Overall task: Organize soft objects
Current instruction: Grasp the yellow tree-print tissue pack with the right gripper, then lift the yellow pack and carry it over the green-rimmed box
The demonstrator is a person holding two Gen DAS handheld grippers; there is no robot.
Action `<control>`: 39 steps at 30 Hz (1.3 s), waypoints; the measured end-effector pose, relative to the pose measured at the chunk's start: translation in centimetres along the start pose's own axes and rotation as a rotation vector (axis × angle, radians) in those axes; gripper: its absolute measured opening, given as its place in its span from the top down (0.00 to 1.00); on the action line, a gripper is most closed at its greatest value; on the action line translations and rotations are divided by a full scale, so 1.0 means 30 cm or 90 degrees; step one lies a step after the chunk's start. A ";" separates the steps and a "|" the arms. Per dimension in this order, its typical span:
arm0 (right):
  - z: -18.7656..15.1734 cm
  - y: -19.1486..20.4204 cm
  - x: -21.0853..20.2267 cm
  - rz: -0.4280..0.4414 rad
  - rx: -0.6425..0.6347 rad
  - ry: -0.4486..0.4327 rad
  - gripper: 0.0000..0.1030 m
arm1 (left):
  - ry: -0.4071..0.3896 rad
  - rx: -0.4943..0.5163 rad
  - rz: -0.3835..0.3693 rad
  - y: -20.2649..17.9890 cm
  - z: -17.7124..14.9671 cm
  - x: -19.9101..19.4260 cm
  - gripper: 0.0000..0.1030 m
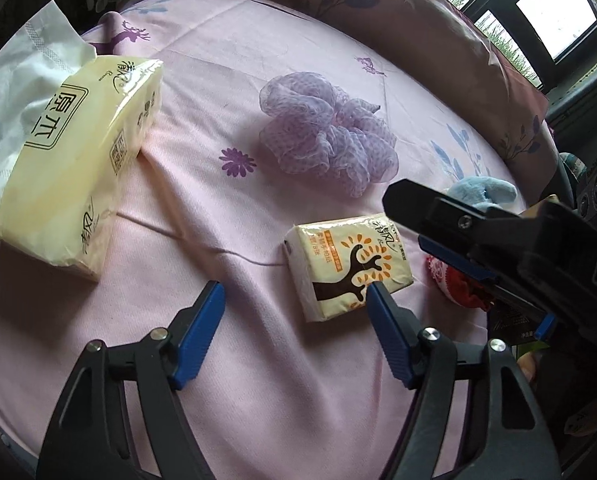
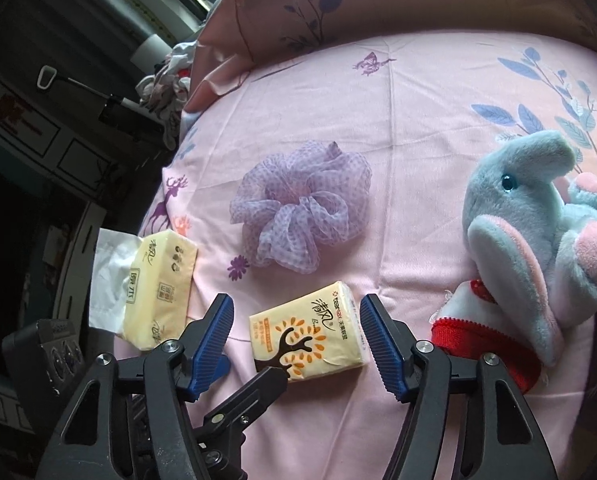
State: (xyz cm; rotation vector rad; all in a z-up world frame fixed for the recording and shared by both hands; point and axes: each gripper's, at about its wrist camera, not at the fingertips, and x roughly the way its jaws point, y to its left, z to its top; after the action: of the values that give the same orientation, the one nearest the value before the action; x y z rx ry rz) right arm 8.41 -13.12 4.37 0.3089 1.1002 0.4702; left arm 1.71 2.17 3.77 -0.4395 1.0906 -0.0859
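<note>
My right gripper [image 2: 296, 340] hangs over the small tissue pack [image 2: 308, 334], jaws apart w/ the pack lying between them in view, pads not pressing it, nothing held. Left gripper [image 1: 294, 334] likewise agape, empty, its right pad [image 1: 386, 328] just beside the same pack's near corner [image 1: 348, 268]; can't tell if touching. One dark finger of the left tool pokes into the right view at the pack's lower left edge. Both tools crowd one item. Outward: purple mesh scrunchie [image 2: 302, 204] sits beyond the pack, apart from it. Big tissue pack [image 1: 70, 160] off to the left w/ a sheet sticking out the top. Blue plush elephant [image 2: 538, 232] to the right, lying on a red-and-white knit piece [image 2: 486, 332]. All on the pink floral bedspread [image 1: 226, 56]. Step, as I read it: approach to pick the small pack, no grasp yet. Next needs: one tool only, drop lower, straddle the pack's narrow width, close gently since it squashes. Where it should go, I can't tell.
</note>
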 end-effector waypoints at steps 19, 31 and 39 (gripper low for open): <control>-0.046 -0.014 0.095 -0.005 -0.009 0.051 0.49 | -0.003 0.011 -0.046 -0.029 -0.012 -0.002 0.67; -0.086 0.036 -0.156 -0.028 -0.037 -0.105 0.50 | -0.133 0.105 -0.114 -0.143 -0.044 -0.150 0.67; -0.113 0.032 -0.408 -0.024 -0.049 -0.243 0.50 | -0.224 0.200 -0.157 -0.316 -0.071 -0.299 0.67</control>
State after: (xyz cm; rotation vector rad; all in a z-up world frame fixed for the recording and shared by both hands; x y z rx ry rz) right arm 0.60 -18.49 12.87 0.2950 0.7141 0.3995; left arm -2.94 -4.61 14.12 -0.2887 0.6582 -0.3783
